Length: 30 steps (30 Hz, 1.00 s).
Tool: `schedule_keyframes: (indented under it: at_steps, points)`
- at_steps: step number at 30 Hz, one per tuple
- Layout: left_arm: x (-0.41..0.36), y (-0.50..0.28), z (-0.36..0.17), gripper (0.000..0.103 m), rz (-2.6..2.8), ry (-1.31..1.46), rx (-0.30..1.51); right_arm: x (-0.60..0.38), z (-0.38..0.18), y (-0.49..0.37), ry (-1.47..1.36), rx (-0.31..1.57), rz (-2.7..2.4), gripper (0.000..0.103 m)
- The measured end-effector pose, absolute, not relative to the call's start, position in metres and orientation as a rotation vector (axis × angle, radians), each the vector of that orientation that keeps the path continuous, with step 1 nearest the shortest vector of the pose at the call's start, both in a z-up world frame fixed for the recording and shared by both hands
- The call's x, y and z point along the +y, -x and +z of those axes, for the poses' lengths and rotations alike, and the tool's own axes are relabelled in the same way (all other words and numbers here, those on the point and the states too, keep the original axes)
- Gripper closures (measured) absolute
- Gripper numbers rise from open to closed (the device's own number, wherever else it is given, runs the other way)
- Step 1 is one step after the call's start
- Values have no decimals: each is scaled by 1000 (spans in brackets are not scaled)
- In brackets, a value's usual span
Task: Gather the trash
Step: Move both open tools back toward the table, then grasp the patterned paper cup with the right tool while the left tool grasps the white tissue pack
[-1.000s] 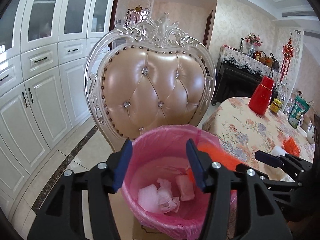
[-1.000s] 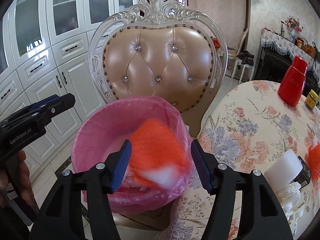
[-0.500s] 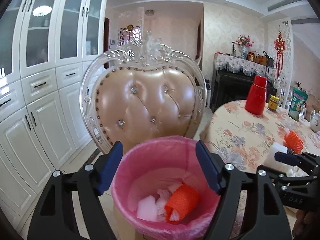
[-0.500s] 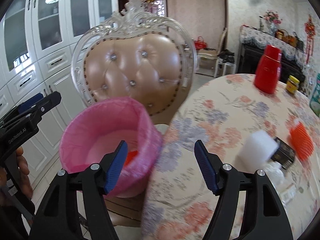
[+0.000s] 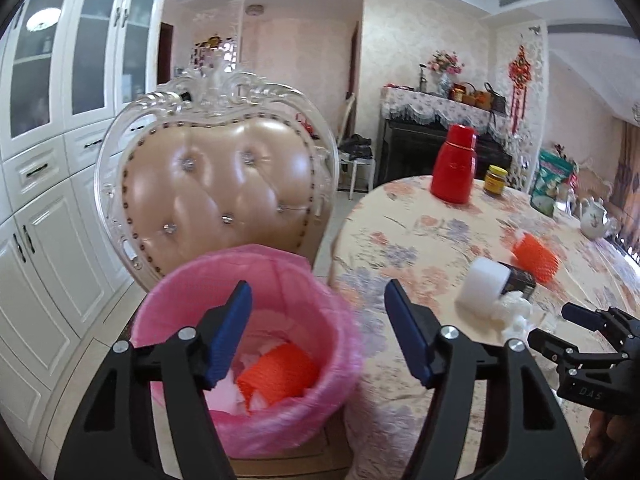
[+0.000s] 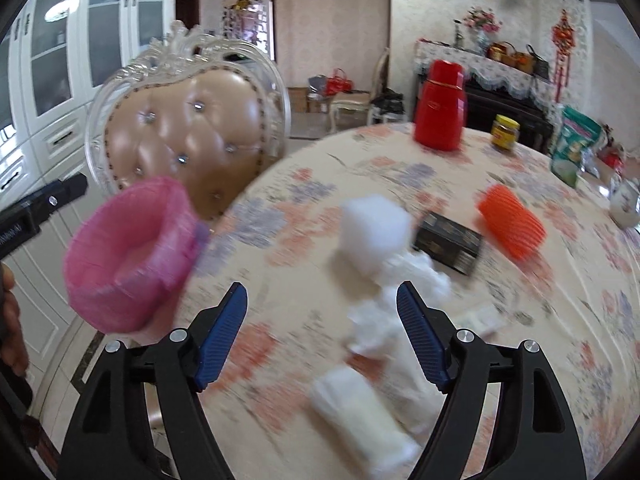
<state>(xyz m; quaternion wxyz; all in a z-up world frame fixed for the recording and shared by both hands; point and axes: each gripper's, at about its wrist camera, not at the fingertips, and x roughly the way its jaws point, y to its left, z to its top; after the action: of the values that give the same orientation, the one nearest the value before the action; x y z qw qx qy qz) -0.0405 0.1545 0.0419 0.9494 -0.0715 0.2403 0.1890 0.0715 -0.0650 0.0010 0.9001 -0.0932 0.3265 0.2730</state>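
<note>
A bin with a pink liner point(image 5: 224, 268) stands on the chair seat beside the table; an orange foam net point(image 5: 280, 376) lies inside on white scraps. My left gripper point(image 5: 316, 292) hovers over the bin's right rim, jaws closing, nothing between them. My right gripper point(image 6: 320, 292) is above the floral table point(image 6: 280, 320), jaws opening and empty. Ahead of it lie crumpled tissue point(image 6: 412, 276), a white foam block point(image 6: 376, 232), a dark box point(image 6: 448, 244), another orange net point(image 6: 512, 224) and, close below, a white packet point(image 6: 360, 408).
An ornate padded chair point(image 5: 216, 196) stands behind the bin. At the far side of the table are a red thermos point(image 6: 440, 108), a yellow-lidded jar point(image 6: 506, 132), a green bag point(image 6: 572, 148) and a teapot point(image 6: 626, 204). White cabinets point(image 5: 40, 200) line the left wall.
The orange net left the right gripper and now lies in the bin. Both grippers swung right, the right one from above the bin to over the table's trash.
</note>
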Motion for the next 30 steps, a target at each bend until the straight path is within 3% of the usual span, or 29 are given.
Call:
schedule_keyframes:
  at_steps: [12, 17, 20, 30]
  points:
    - [99, 28, 39, 38, 291, 132, 518, -122, -46, -94, 205, 787, 502, 30]
    - [83, 21, 36, 38, 270, 131, 533, -127, -58, -101, 197, 827, 507, 37]
    - [75, 16, 34, 37, 252, 124, 544, -127, -65, -104, 193, 856, 523, 46]
    - [47, 1, 18, 35, 185, 123, 598, -147, -57, -99, 166, 833, 516, 50]
